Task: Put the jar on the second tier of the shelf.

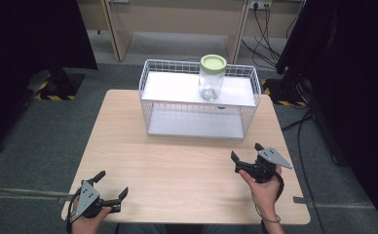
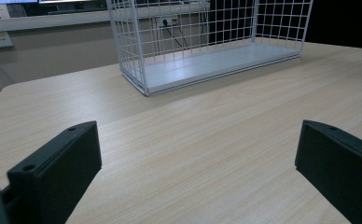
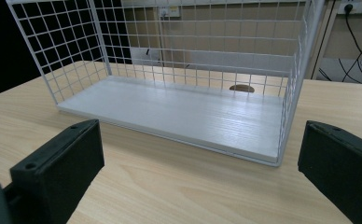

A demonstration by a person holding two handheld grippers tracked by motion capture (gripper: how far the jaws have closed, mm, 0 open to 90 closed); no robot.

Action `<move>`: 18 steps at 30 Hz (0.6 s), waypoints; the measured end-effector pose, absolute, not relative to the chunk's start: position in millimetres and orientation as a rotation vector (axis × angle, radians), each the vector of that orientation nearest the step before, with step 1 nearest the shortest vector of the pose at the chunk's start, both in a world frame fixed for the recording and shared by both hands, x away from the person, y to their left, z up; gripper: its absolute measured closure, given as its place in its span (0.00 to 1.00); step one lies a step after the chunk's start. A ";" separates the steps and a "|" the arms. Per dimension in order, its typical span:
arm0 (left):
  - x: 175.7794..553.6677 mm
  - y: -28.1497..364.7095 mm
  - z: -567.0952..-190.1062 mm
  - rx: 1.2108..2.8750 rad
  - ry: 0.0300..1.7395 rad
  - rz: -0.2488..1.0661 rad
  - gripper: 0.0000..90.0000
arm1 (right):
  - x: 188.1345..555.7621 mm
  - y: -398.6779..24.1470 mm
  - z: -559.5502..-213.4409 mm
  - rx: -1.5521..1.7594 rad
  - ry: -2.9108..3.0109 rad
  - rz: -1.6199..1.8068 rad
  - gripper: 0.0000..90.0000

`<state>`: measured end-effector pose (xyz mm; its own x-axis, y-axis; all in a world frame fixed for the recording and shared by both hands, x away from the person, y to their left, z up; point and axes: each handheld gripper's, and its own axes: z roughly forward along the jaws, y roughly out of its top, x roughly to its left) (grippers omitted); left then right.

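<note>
Glass jar (image 1: 211, 83) with its pale green lid (image 1: 213, 62) stands upright on the white top shelf (image 1: 177, 87) of the wire rack (image 1: 150, 105), toward the rack's right end, at the far side of the wooden table (image 1: 177, 165). Below it the rack's lower white board (image 3: 179, 114) lies bare, open to the front in both gripper views. Left gripper (image 1: 113, 187) sits low at the near left corner of the table, held in the person's left hand (image 1: 87, 222), its two black jaws spread wide with nothing but wood grain between them. Right gripper (image 1: 246, 153) is held by the right hand (image 1: 265, 190) over the near right part of the table, nearer the rack than the left one yet apart from it, jaws likewise parted and gripping nothing. Both grippers are well apart from the jar, and well apart from each other
</note>
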<state>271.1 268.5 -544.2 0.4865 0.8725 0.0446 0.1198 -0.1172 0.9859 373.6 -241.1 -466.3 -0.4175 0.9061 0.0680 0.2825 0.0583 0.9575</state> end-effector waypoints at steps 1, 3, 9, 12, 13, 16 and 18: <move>271.2 268.5 -544.2 1.574 0.884 0.810 0.00 | 372.9 -242.2 -467.8 1.194 1.758 1.378 0.01; 271.2 268.5 -544.2 1.574 0.884 0.810 0.00 | 371.6 -243.9 -471.3 1.207 1.756 1.375 0.01; 271.2 268.6 -544.2 1.573 0.884 0.810 0.00 | 369.1 -247.1 -482.1 1.228 1.764 1.358 0.01; 271.1 268.6 -544.2 1.572 0.884 0.811 0.00 | 368.1 -248.5 -486.2 1.236 1.767 1.352 0.01; 271.1 268.6 -544.2 1.572 0.884 0.810 0.00 | 367.7 -248.8 -487.8 1.238 1.767 1.350 0.01; 271.1 268.6 -544.2 1.572 0.885 0.810 0.00 | 366.5 -249.9 -493.3 1.241 1.773 1.333 0.01; 271.2 268.6 -544.2 1.573 0.885 0.810 0.00 | 365.7 -250.5 -497.0 1.250 1.773 1.332 0.01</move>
<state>271.2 268.6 -544.2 0.4863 0.8727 0.0442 0.1205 -0.1171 0.9858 365.7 -250.5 -497.0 -0.3872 0.9187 0.0783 0.3313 0.0593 0.9417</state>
